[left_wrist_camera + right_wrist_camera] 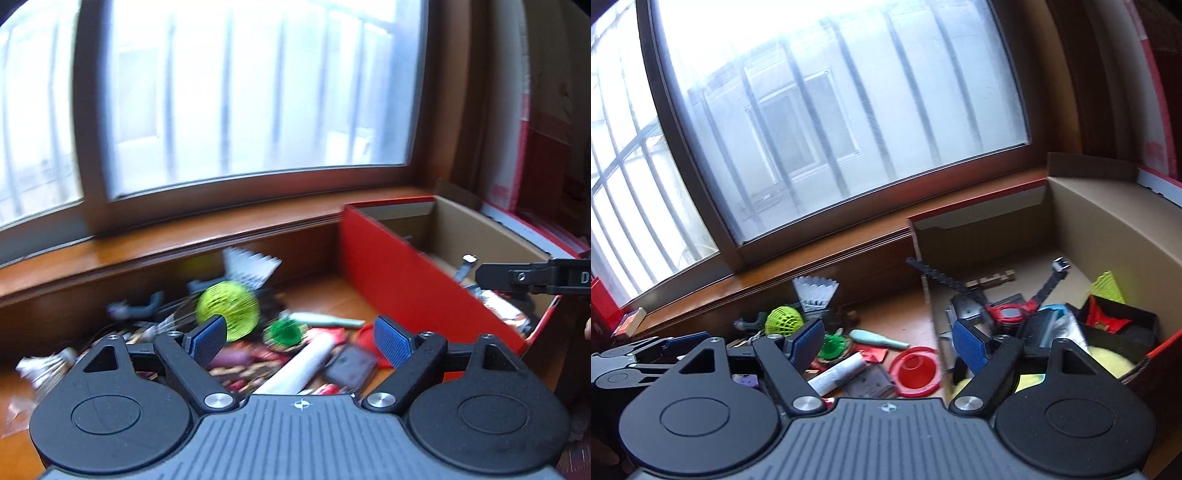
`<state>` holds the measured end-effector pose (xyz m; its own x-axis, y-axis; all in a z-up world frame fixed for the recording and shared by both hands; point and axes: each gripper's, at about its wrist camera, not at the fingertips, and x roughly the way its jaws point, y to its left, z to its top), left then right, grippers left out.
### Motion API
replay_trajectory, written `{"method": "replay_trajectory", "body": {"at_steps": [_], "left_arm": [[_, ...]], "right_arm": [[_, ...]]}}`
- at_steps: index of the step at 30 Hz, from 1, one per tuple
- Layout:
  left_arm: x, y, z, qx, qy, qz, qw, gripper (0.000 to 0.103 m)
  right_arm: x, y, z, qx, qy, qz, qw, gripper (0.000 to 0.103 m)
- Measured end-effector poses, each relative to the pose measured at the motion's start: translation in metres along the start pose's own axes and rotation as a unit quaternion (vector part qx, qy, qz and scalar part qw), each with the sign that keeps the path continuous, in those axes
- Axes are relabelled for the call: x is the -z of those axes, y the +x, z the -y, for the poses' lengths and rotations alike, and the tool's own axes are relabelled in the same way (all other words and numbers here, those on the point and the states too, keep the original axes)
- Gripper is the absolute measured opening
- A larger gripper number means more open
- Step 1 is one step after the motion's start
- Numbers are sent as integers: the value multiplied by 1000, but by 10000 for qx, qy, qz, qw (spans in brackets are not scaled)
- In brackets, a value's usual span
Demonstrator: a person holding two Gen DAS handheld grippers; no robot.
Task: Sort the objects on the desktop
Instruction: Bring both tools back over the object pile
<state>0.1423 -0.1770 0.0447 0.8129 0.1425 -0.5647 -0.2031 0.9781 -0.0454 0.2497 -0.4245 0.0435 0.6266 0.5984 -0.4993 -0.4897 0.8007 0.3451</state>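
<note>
**Both grippers empty over the pile as box fills by the window**

A person's 2 handheld grippers hang above a cluttered wooden desk, w/ the red-sided cardboard box as the sorting bin. The left gripper has its blue pads spread wide, nothing between them; the right gripper is likewise released and empty, its right finger over the box's near-left corner, its left finger over the loose pile.

Still left of the box on the desk: a red disc just beside the box's left wall, a pale teal bottle-shaped item a bit further left, a white roll, a flat clear case, a green round toy, a lime mesh ball and a white shuttlecock, the last 2 well left of the box, near the sill. Inside the box: a red-and-black watch, yellow sponges, a dark box w/ red lining, other bits.

The task looks about half done. Next step is judged to be a fresh pick from the pile. Done well, approx.: take the item nearest the box first, the red disc, since its carry is shortest. It lies flat, so a rim pinch w/ 1 pad under the edge should beat a top-down squeeze. The left view is motion-blurred, so the hand should settle before closing. The roll may roll away if nudged; grip it across its width. The 2 grippers sit close, so 1 should work at a time.
</note>
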Motion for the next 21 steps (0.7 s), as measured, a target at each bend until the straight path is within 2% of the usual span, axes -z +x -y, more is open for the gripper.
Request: {"method": "replay_trajectory", "body": {"at_steps": [4,9,15,21], "left_arm": [[21,-13,-43,-306,-213,-179,9991,88],[50,-24,-91,-505,-377,-399,9972,88],[66,-21,-139,-662,-381,-540,9956,88],[78,-2,-186,-702,-499,-658,9941,87]], "right_arm": [[14,17,-43,-215,-101,-284,9993,79],[39,38,-93,-424,-145,-688,9966,79],[67,68,-143,-563,-135,-1167,9915,79],[83,89,-181,-518,-291,-1435,9879,79]]}}
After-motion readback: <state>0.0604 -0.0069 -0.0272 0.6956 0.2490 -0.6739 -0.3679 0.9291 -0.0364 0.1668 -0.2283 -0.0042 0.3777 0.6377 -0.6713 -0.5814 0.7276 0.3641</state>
